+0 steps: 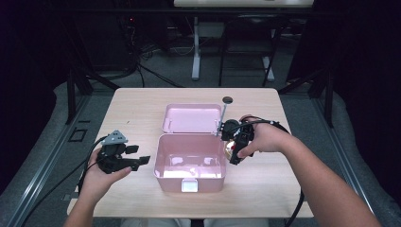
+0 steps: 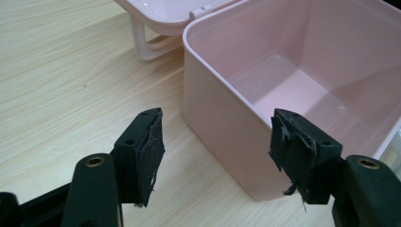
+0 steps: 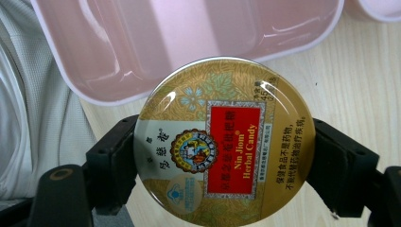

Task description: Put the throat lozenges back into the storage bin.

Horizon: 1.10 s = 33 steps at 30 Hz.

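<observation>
Black jaws of the right gripper (image 3: 222,156) clamp a round gold candy tin (image 3: 224,142) by its rim, held just beside the right wall of the open pink box (image 1: 190,163), above the wooden table (image 1: 142,101). Left gripper (image 1: 137,156) sits released, jaws spread and empty, near the box's left wall. Box lid (image 1: 192,118) lies hinged back behind it.

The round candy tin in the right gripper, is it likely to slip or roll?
The candy tin looks like rigid metal, so it probably won't flex. Its glossy lid shows glare, and the right gripper pinches only its curved rim, so it might slip or pivot. Dropped on edge beside the pink box, it could roll.
</observation>
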Available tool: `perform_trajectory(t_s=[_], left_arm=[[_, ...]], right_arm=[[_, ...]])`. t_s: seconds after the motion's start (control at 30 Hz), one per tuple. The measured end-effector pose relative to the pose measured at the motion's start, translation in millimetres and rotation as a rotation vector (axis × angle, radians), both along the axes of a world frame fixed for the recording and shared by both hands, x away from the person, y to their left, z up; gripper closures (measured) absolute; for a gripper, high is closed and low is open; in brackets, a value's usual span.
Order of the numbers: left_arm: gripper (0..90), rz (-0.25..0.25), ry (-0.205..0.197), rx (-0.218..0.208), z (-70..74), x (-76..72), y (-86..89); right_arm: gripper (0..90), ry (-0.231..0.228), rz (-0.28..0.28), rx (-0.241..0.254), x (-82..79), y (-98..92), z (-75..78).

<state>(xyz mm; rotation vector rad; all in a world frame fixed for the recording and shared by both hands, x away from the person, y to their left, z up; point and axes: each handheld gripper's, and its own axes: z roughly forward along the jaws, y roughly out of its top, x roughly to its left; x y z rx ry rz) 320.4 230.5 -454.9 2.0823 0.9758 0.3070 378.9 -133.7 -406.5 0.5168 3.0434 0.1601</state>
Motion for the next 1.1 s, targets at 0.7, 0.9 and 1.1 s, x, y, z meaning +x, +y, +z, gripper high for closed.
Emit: perform_trajectory(t_s=[0.7,0.9,1.1], left_arm=[[35.8,-0.009,0.002,0.002,-0.7,-0.3,-1.2],[35.8,-0.013,0.005,0.003,-1.0,-0.4,-1.8],[35.8,-0.019,0.012,0.007,-1.5,-0.2,-2.1]], right_arm=[[19.9,-0.01,0.077,0.017,3.3,28.4,7.2],[19.9,-0.007,0.101,0.01,3.8,37.1,3.5],[19.9,-0.013,0.123,0.009,4.3,46.2,0.1]])
